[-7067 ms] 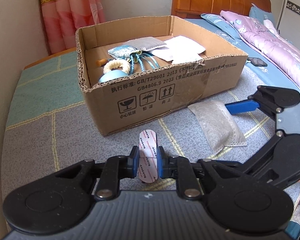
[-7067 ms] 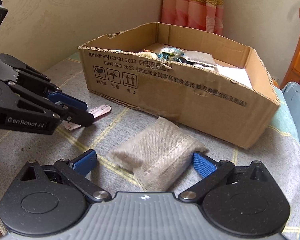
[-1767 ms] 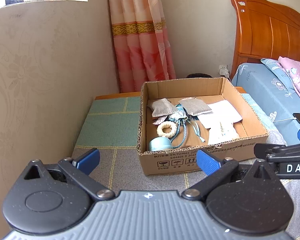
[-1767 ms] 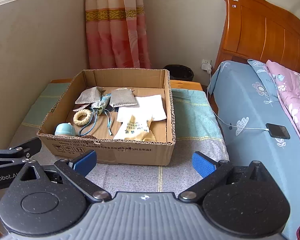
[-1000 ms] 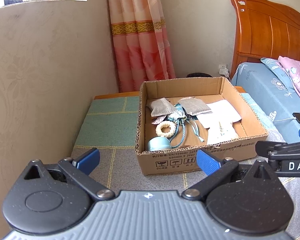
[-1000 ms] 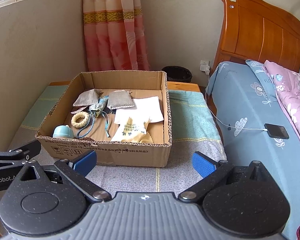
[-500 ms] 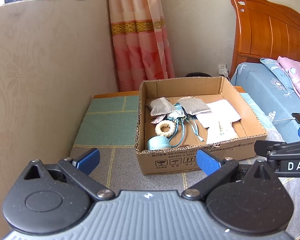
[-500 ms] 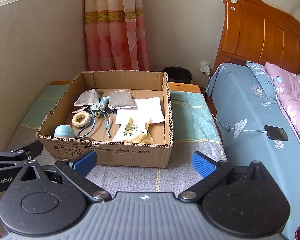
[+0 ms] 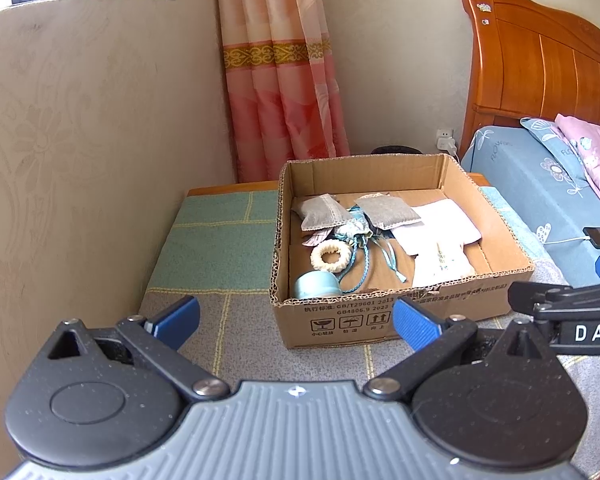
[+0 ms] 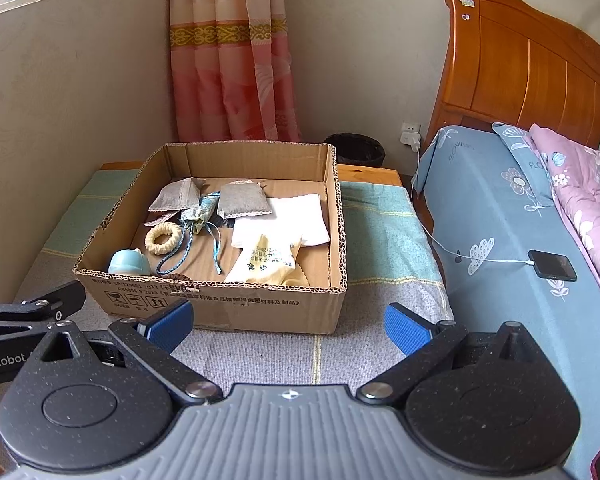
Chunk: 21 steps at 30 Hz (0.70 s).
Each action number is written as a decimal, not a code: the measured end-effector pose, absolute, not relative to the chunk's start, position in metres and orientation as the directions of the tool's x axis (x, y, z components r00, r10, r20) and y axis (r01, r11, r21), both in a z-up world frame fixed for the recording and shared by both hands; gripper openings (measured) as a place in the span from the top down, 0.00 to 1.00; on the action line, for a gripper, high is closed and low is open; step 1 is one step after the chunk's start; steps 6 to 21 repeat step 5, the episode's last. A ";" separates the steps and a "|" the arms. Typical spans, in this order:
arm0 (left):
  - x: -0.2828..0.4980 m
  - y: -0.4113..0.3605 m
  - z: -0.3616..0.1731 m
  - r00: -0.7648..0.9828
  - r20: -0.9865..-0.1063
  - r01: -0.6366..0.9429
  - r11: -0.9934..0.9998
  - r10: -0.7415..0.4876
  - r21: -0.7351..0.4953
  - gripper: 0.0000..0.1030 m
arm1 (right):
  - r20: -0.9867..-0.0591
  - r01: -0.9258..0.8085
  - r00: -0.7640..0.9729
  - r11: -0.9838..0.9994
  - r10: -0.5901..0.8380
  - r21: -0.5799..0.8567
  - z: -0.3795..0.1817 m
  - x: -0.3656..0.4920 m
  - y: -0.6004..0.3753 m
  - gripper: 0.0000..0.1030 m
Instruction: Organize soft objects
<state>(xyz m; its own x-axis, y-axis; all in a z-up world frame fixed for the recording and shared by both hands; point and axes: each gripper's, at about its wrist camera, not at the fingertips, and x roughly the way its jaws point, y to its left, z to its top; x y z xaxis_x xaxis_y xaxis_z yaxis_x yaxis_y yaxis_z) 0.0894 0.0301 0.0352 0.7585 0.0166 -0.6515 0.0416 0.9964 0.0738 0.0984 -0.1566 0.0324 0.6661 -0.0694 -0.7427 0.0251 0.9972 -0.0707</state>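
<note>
Now I hold both tools back from the cardboard box (image 10: pixel 220 308), which sits on the quilted tabletop (image 10: pixel 380 240) toward its far edge, by the curtain. My left tool (image 9: pixel 296 322) is spread wide and carries nothing; my right tool (image 10: pixel 288 322) is likewise wide and empty.

Everything soft lies inside the box. Two grey sachets (image 10: pixel 242 200) rest near the far wall, with a teal drawstring pouch (image 10: pixel 198 212) between them. A woven ring (image 10: pixel 164 239) lies toward the left wall, a pale blue cup (image 10: pixel 127 263) sits in the near left corner, and a white cloth (image 10: pixel 284 220) with a yellow printed bag (image 10: pixel 266 262) on its near edge fills the right half.

I judge the sachets light and limp: they would sag if pinched at a corner, so I would take one across its middle. The pouch cords could snag on the ring.

Seven seconds ago my left tool gripped a small patch and one sachet lay outside, against the near wall of the box, between my right tool's fingers. Both are now inside and both tools have pulled back higher.
</note>
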 end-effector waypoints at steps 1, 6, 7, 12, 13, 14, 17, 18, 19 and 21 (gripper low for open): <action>0.089 0.030 0.035 0.758 -0.652 0.042 0.996 0.016 0.073 0.01 | -0.744 0.025 0.665 0.997 -0.069 -0.070 0.032 0.099 -0.156 0.00; 0.089 0.030 0.035 0.758 -0.652 0.043 0.996 0.015 0.073 0.01 | -0.744 0.023 0.664 0.997 -0.068 -0.070 0.032 0.098 -0.157 0.00; 0.089 0.030 0.035 0.758 -0.652 0.043 0.996 0.015 0.073 0.01 | -0.744 0.023 0.664 0.997 -0.068 -0.070 0.032 0.098 -0.157 0.00; 0.089 0.030 0.035 0.758 -0.652 0.043 0.996 0.015 0.073 0.01 | -0.744 0.023 0.664 0.997 -0.068 -0.070 0.032 0.098 -0.157 0.00; 0.089 0.030 0.035 0.758 -0.652 0.043 0.996 0.015 0.073 0.01 | -0.744 0.023 0.664 0.997 -0.068 -0.070 0.032 0.098 -0.157 0.00; 0.089 0.030 0.035 0.758 -0.652 0.043 0.996 0.015 0.073 0.01 | -0.744 0.023 0.664 0.997 -0.068 -0.070 0.032 0.098 -0.157 0.00; 0.089 0.030 0.035 0.758 -0.652 0.043 0.996 0.015 0.073 0.01 | -0.744 0.023 0.664 0.997 -0.068 -0.070 0.032 0.098 -0.157 0.00; 0.089 0.030 0.035 0.758 -0.652 0.043 0.996 0.015 0.073 0.01 | -0.744 0.023 0.664 0.997 -0.068 -0.070 0.032 0.098 -0.157 0.00; 0.089 0.030 0.035 0.758 -0.652 0.043 0.996 0.015 0.073 0.01 | -0.744 0.023 0.664 0.997 -0.068 -0.070 0.032 0.098 -0.157 0.00; 0.089 0.030 0.035 0.758 -0.652 0.043 0.996 0.015 0.073 0.01 | -0.744 0.023 0.664 0.997 -0.068 -0.070 0.032 0.098 -0.157 0.00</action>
